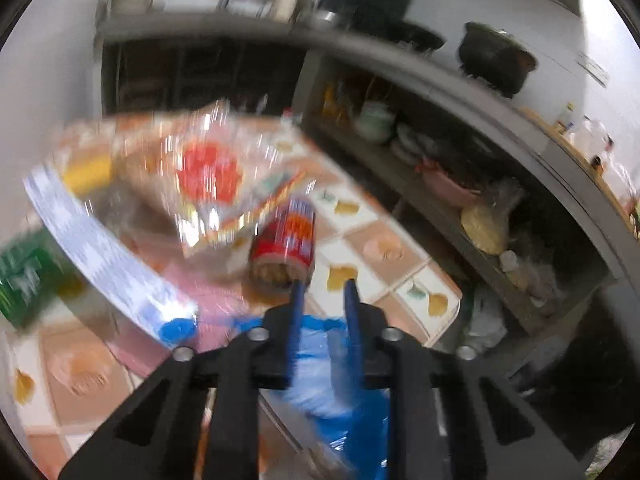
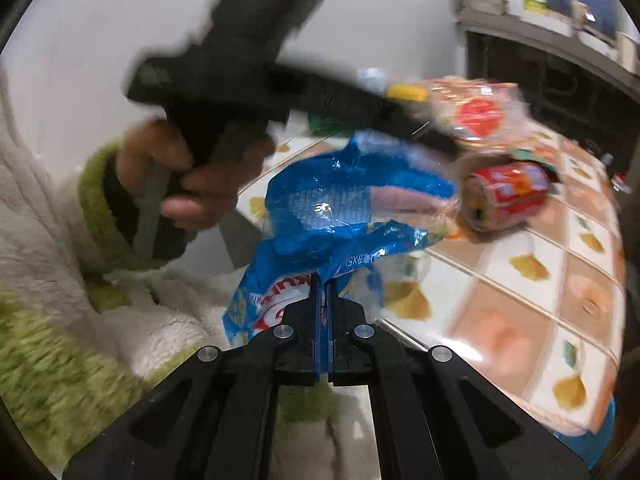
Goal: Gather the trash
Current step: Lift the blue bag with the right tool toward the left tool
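My right gripper [image 2: 323, 280] is shut on the edge of a blue plastic bag [image 2: 332, 200] and holds it up at the near edge of the tiled table [image 2: 532, 312]. The bag also shows low in the left wrist view [image 1: 320, 356]. My left gripper [image 1: 323, 286] is open and empty, just in front of a red can [image 1: 286, 240] lying on its side on the table; the can also shows in the right wrist view [image 2: 506, 196]. A clear snack wrapper with a red circle [image 1: 208, 176] lies behind the can, also seen from the right [image 2: 480, 114].
A green packet [image 1: 24, 280] and a white-and-blue wrapper [image 1: 104, 256] sit at the left of the table. Open shelves [image 1: 460, 200] with bowls and bags stand to the right. A black pot [image 1: 496, 60] is on the counter. My left hand [image 2: 176, 176] holds the other gripper.
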The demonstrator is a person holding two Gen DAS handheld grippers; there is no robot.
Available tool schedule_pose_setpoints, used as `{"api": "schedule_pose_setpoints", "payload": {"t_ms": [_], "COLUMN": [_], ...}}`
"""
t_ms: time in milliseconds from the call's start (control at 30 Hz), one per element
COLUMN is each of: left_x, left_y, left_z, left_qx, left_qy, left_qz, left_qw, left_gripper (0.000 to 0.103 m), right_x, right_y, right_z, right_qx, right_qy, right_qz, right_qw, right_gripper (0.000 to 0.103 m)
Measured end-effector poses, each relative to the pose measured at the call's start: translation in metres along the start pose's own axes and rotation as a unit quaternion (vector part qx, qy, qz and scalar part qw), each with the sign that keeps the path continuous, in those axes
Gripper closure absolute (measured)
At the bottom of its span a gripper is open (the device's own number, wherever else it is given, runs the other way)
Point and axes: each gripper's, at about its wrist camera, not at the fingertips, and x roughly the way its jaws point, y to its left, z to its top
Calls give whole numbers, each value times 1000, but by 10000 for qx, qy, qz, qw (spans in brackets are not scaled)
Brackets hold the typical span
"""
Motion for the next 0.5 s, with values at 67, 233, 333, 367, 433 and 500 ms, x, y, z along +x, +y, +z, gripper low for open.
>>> {"api": "schedule_pose_setpoints", "payload": {"t_ms": [67,233,333,367,433,500], "left_x": [8,17,26,28,26,17], "left_y": [8,2,-3,-6,-7,-8], "left_z": [-6,-17,-25,-26,-23,-13], "left_qx": [-269,-291,-332,-299,-295,-324], "left_qy": [194,378,555,554,452,221], "left_qz": [-159,-428,-624,-610,-648,-735], "left_qw": [9993,9979,9960,9962,9964,9965], "left_gripper": [88,88,88,88,88,88], "right_x": [-23,-56,-65,-66,-65,-57], "right_y": [-10,-35,-47,-48,-47,-43], "right_z": [-6,-15,-20,-20,-20,-20], "right_qx": [319,1043,1381,1403,1332,1204], "right_qy": [-198,-629,-833,-846,-739,-496], "right_qz": [-77,-120,-39,-3,-32,-117], "right_qw": [9993,9925,9869,9865,9883,9914], "right_gripper": [102,102,102,102,102,102]}}
